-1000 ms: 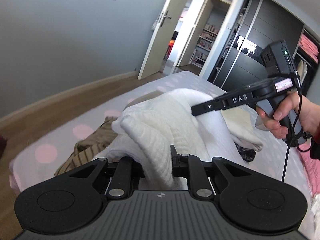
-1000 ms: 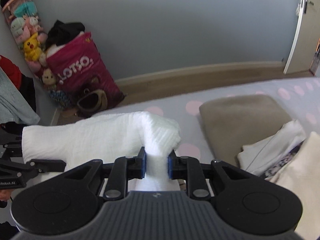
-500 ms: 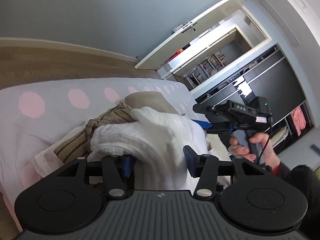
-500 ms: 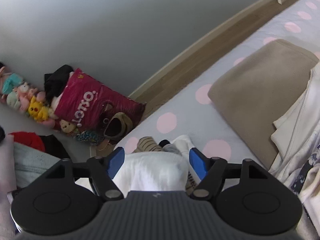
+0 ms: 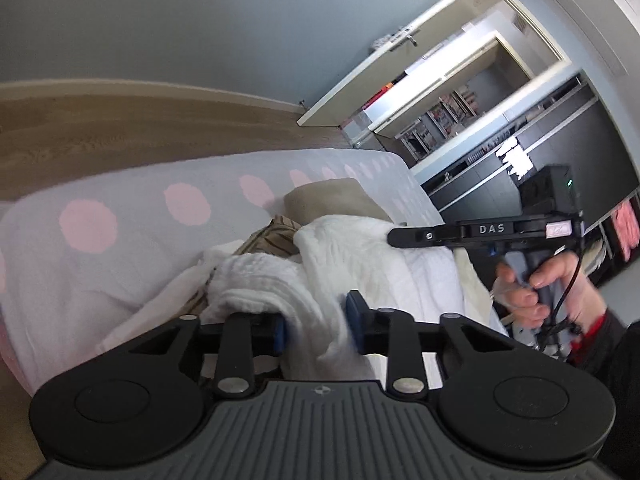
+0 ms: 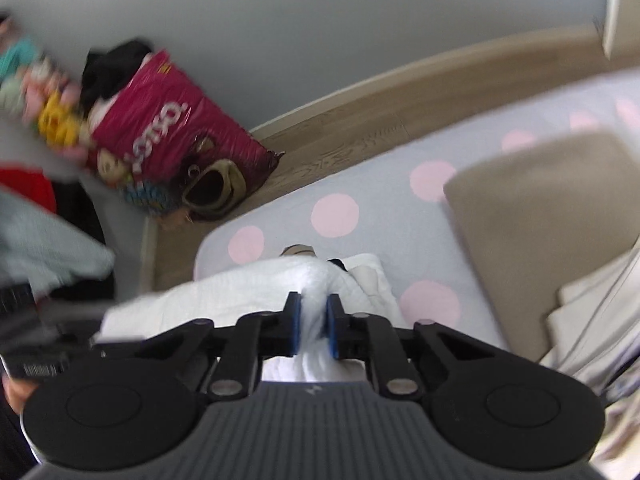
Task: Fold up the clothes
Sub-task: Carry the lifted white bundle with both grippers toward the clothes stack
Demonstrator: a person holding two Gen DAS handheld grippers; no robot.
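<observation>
Pinching white cloth [image 6: 256, 292], the right claw [image 6: 313, 330] alone sees the pink bag [image 6: 176, 136]; left claw [image 5: 319, 326] likewise clamps cloth.

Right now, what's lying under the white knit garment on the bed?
A brown striped garment and cream fabric poke out beneath the white knit garment; the rest is covered.

We read "DAS" in white on the right gripper [image 5: 394, 237] arm | "LOTSO" in white on the magenta bag [image 6: 176, 132], seen inverted | nothing else legible.
</observation>
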